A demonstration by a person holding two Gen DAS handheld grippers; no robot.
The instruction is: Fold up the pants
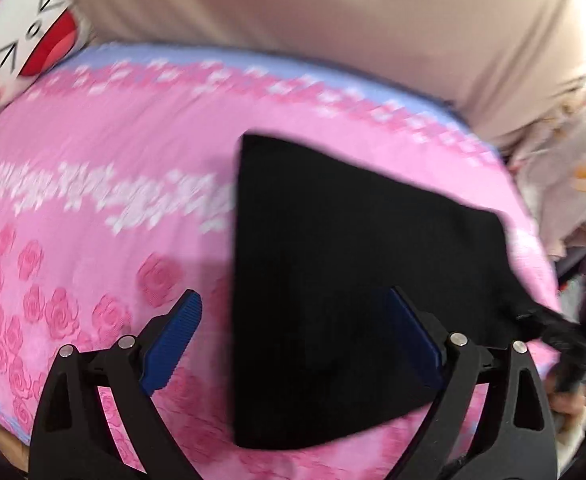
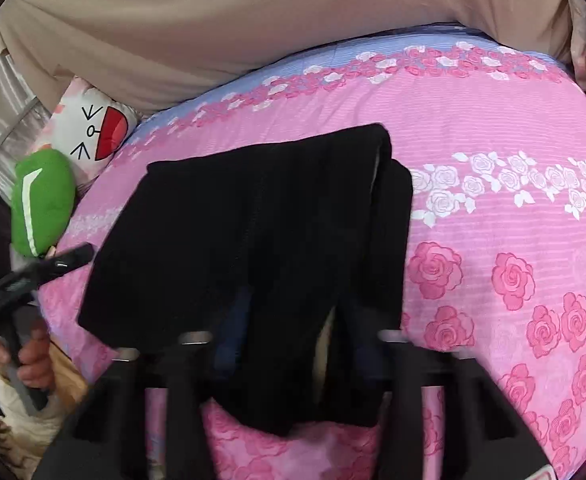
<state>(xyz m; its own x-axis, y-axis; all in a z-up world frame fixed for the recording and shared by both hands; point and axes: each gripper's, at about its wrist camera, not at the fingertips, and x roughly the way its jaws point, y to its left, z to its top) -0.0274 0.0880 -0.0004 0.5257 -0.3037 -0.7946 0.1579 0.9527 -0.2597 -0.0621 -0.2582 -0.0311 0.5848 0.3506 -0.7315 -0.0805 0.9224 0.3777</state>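
Observation:
Black pants (image 1: 349, 272) lie folded into a compact shape on a pink rose-print bed cover (image 1: 93, 208). My left gripper (image 1: 297, 340) is open, its blue-padded fingers (image 1: 173, 344) spread above the near edge of the pants, holding nothing. In the right wrist view the pants (image 2: 253, 240) drape over my right gripper (image 2: 289, 344). Its fingers are blurred and mostly hidden under the cloth, which seems pinched between them. The right gripper also shows in the left wrist view (image 1: 565, 340), holding a corner of the pants.
A white cartoon-face pillow (image 2: 93, 128) and a green plush (image 2: 43, 204) lie at the bed's left edge. A beige cover (image 2: 253, 20) hangs behind the bed. The person's hand on the left gripper handle (image 2: 25, 360) shows in the right wrist view.

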